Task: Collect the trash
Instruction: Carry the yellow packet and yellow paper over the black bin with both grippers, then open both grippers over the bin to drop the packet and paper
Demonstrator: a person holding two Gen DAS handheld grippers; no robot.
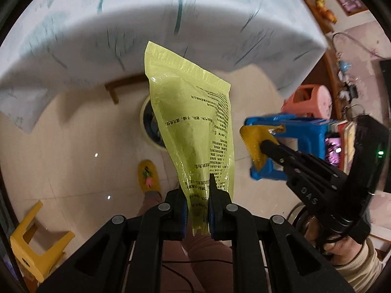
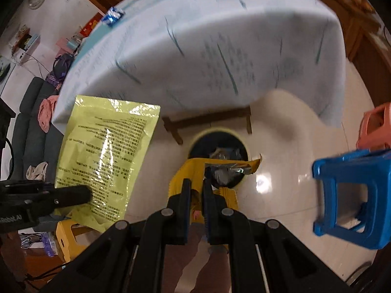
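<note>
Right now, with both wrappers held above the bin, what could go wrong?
1. The left gripper pinches only the bottom edge of the yellow-green bag; it may slip out.
2. The bin has a small opening on the floor; the torn yellow wrapper could flutter beside it.

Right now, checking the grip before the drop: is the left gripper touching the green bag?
Touching. Left wrist view shows the left gripper clamping the green bag's lower end.
</note>
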